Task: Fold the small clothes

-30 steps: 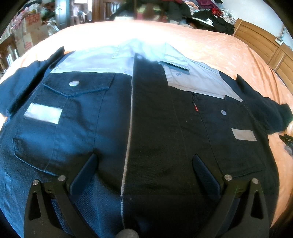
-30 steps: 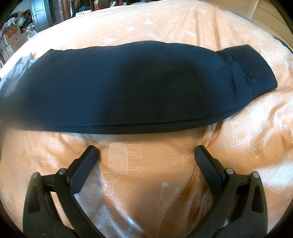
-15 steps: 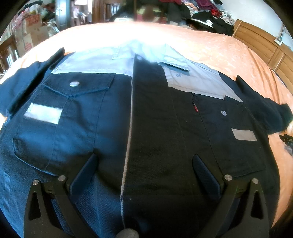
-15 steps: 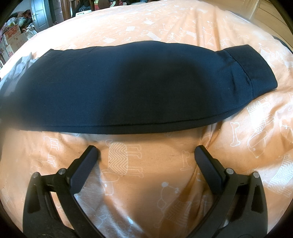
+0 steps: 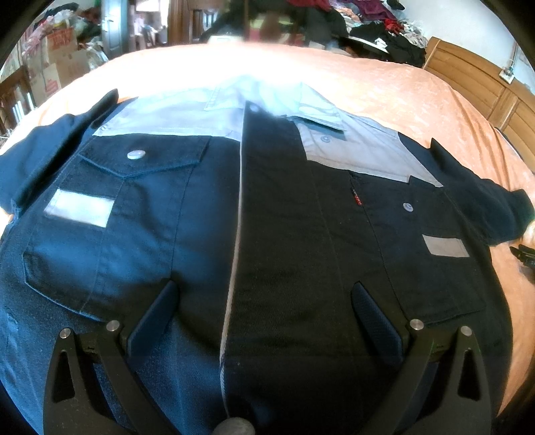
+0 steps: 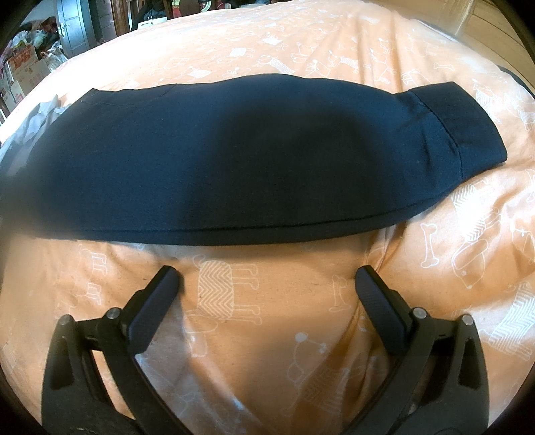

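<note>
- A dark navy jacket (image 5: 187, 234) lies spread flat, front up, across the orange bedspread (image 5: 418, 100), its light grey collar (image 5: 267, 103) pointing toward the far edge of the bed.
- The jacket is closed down the middle, with a grey yoke across the shoulders and 2 chest pockets, each with a round snap and a pale rectangular patch.
- A small red tab (image 5: 356, 199) sits near the pocket on the right of the view.
- The left tongs (image 5: 264, 301) hover over the lower front of the jacket, jaws wide apart and holding nothing; 1 finger (image 5: 152, 321) lies over the left panel, the other over the right panel.
- In the right wrist view, 1 navy sleeve (image 6: 240, 157) stretches flat across the bed, its cuff (image 6: 464, 123) toward the right of that view, resting on the printed bedspread.
- The right tongs (image 6: 265, 287) stand just short of the sleeve's near edge, over bare bedspread, jaws spread apart and empty; whether their tips touch the cloth cannot be told.
- A wooden headboard (image 5: 474, 77) rises at the right edge of the bed, and piled clothes (image 5: 367, 23) and cardboard boxes (image 5: 53, 57) fill the room beyond the far edge.
</note>
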{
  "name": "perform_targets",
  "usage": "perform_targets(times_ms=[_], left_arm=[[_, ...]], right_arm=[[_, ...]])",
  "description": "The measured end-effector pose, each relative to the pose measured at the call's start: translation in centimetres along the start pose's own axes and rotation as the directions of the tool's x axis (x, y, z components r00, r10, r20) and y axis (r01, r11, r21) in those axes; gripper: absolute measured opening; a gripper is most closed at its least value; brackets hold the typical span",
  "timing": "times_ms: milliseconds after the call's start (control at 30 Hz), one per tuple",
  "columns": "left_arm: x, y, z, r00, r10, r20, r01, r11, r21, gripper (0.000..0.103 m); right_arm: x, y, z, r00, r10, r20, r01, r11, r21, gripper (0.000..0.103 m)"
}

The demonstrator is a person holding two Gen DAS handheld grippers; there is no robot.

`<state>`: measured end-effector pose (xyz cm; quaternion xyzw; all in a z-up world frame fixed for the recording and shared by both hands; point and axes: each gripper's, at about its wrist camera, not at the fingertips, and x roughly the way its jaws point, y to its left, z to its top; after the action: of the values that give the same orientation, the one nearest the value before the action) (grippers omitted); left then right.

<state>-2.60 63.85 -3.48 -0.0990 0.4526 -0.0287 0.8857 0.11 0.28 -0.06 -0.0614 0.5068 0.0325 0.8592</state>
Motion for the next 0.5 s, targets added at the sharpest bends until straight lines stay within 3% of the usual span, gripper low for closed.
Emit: perform_targets(times_ms=[333,400,500], left_arm=[[0.1,-0.1,-0.1,1.0,0.012,0.015,-0.012,1.0,0.006,0.103],[0.1,-0.3,0.0,1.0,0.019,0.013,-0.019,1.0,0.012,0.103],[0.1,-0.2,0.0,1.0,0.017,0.015,-0.017,1.0,0.011,0.103]], right_arm=[[0.7,0.7,1.5,1.0,-0.009,-0.016,0.008,1.0,-0.014,0.103],[0.5,0.4,2.2,0.998,0.008,-0.068,-0.008,1.0,-0.001,0.103],[-2.5,1.0,3.2,0.999,0.028,0.021,-0.028,1.0,-0.015,0.103]])
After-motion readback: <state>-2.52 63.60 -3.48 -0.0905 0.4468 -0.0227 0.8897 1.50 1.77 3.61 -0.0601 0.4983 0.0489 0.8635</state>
